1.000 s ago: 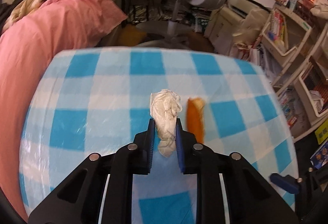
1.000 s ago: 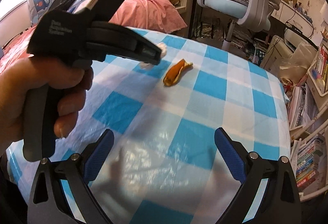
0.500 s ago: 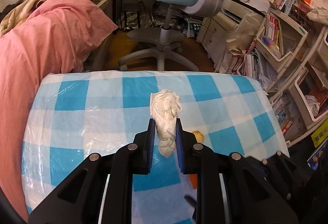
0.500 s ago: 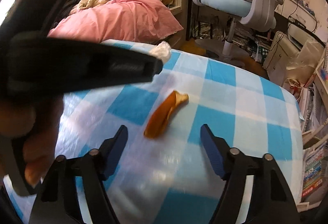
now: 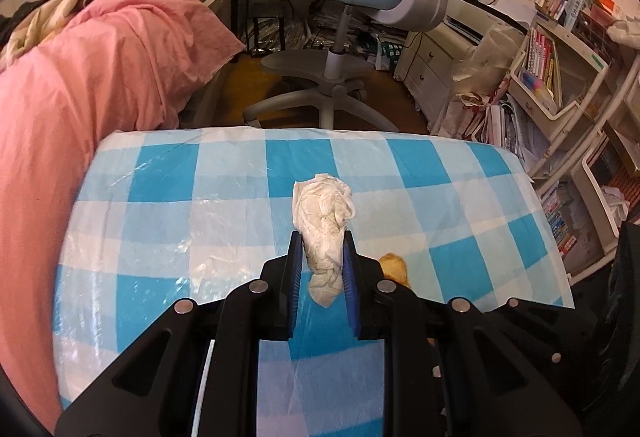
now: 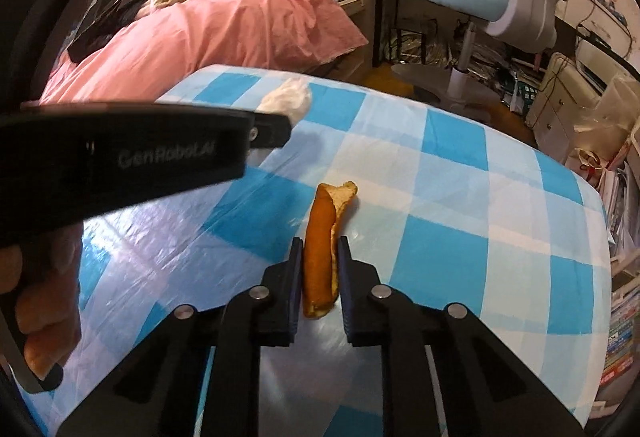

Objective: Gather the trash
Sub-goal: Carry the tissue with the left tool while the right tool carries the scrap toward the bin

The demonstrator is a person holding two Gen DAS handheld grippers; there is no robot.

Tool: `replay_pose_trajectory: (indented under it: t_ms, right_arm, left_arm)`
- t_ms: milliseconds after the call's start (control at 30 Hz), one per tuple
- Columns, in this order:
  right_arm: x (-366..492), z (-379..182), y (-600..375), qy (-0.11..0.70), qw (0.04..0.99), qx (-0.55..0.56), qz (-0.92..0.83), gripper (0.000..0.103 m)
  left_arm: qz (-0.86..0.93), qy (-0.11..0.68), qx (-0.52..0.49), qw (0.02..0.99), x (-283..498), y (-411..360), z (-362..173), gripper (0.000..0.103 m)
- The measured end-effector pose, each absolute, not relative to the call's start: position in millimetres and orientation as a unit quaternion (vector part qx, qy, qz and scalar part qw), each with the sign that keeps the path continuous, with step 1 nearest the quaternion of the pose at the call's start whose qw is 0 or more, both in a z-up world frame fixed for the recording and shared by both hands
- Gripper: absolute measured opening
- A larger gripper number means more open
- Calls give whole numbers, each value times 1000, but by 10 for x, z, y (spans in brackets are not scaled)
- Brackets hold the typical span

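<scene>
Left gripper (image 5: pixel 319 269) is pinching a soft crumpled white tissue wad (image 5: pixel 323 221). Right gripper (image 6: pixel 319 273), jaws just closing, is pinching a curled orange peel strip (image 6: pixel 322 245) mid-length; light, bendy, likely slick.

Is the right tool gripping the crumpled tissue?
No, the right tool clamps the orange peel; the left tool holds the tissue.

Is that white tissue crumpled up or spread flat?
Crumpled. The tissue is a wrinkled wad standing up between the jaws of the left gripper, which are shut on it above the checked tablecloth.

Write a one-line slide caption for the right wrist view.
Right gripper just closing on orange peel lying on checked tablecloth.
</scene>
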State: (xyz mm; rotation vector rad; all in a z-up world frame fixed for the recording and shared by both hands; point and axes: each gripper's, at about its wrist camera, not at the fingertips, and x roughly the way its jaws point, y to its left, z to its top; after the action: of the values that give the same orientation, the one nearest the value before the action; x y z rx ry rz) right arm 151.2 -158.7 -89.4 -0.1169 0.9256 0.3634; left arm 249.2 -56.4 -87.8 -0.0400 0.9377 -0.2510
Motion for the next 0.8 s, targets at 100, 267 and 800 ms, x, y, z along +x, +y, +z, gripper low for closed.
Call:
replay_pose_trajectory:
  t_ms: [100,267,800]
  right_arm:
    - [1350,-838,-1606,445,875,-59,179,16]
    - [931,-635,-1712,439,878,-59,182,16]
    - [-207,-300,-2015,418,891,-62,167,16]
  left_arm:
    - [-114,447,-9,887,2333,-560,-751,18]
    - [-107,443,4,890,1897,-513,-579,18]
    - [-97,424,33,900,510,-376,-343,18]
